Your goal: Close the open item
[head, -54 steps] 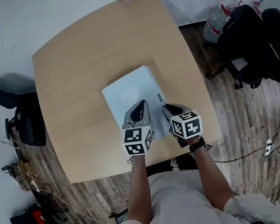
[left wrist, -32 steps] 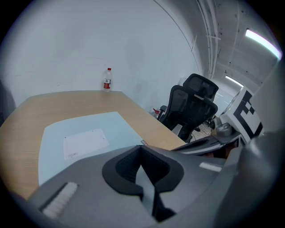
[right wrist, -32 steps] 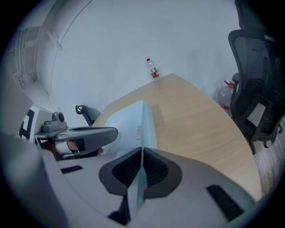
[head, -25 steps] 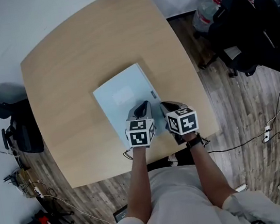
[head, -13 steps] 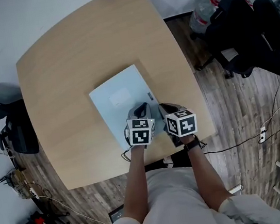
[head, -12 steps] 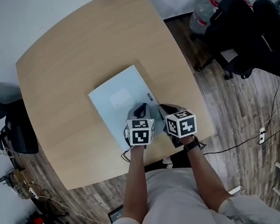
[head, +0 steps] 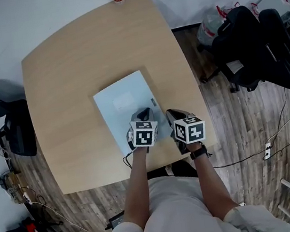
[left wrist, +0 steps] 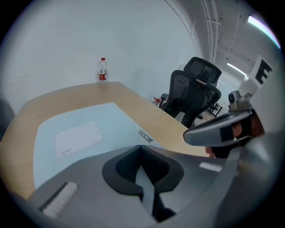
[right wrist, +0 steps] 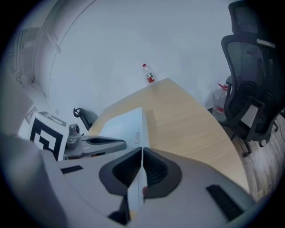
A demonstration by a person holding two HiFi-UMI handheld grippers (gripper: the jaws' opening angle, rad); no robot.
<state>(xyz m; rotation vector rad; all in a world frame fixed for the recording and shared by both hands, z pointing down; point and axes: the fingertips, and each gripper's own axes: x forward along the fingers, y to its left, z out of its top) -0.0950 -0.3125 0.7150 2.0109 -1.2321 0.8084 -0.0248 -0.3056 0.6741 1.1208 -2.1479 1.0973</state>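
Lid's down flat on the pale laptop [head: 124, 102], so the closing looks done. Left tongs [head: 143, 113] over its near edge, right tongs [head: 171, 115] beside its near corner, both pinched together, empty.

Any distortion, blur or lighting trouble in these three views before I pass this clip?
Head view: fisheye bows the table edges; light even, shadows soft. Left gripper view: dark round vignette, the left claw close and soft, the bottle fairly clear. Right gripper view: same vignette, the right claw blurred, the chair dark, little detail.
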